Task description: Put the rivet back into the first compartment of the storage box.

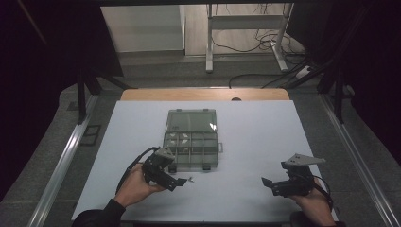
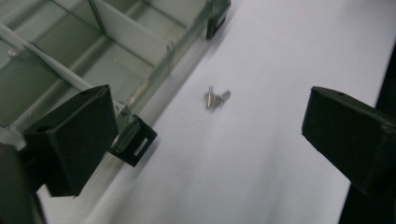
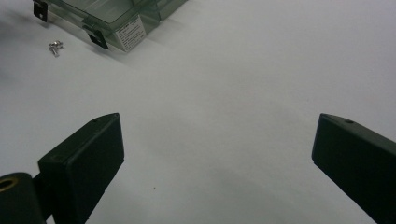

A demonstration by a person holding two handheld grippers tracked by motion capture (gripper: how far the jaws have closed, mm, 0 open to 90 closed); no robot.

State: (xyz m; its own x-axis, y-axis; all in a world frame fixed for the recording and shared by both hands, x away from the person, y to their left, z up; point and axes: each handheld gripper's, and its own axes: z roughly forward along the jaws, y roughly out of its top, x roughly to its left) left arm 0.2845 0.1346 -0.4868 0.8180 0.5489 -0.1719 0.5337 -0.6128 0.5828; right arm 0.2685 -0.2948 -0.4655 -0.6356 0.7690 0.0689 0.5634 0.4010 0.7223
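A clear plastic organizer box (image 1: 191,150) lies open mid-table, its lid (image 1: 192,121) folded flat to the far side. A few small metal screws (image 1: 190,179) lie on the white sheet just in front of the box. My left gripper (image 1: 181,182) sits right beside them, held in a hand at the box's near left corner. In the left gripper view its jaws stand wide, and the screws (image 2: 215,99) lie on the sheet ahead, between them and untouched. My right gripper (image 1: 270,185) rests open near the front right edge with nothing between its jaws (image 3: 218,126).
The box (image 2: 70,56) has several divided compartments and black latches; a label shows on its side (image 3: 127,33). The white table sheet (image 1: 255,137) spreads between box and right gripper. A wooden strip (image 1: 203,93) edges the far side; a metal stand and floor cables lie beyond.
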